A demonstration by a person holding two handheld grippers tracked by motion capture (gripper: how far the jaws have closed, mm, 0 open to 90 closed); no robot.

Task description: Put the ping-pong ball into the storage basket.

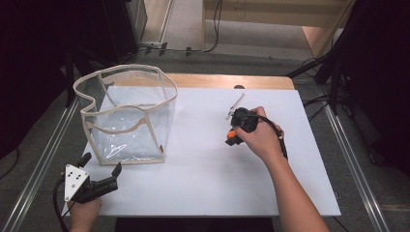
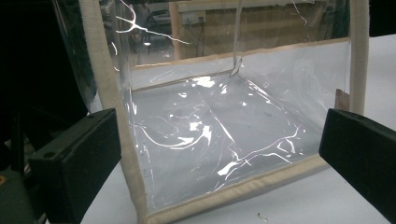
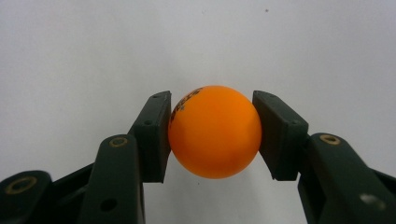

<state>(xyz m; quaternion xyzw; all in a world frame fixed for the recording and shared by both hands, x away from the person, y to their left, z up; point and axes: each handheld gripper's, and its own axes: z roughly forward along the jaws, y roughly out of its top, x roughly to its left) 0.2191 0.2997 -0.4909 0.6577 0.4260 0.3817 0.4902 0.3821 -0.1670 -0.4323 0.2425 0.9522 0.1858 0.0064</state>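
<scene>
My right tool (image 3: 212,133) is clamped on an orange ball (image 3: 215,131), one pad pressed to each side of it, above the white bench (image 1: 203,164). In the high view that ball (image 1: 231,134) sits at about 3 o'clock from the bench's middle, under my right hand (image 1: 261,137). My left tool (image 1: 101,171) rests at the bench's 8 o'clock corner, jaws apart and empty, facing the clear bag (image 1: 128,113) with cream trim just beyond it, toward 10 o'clock.
</scene>
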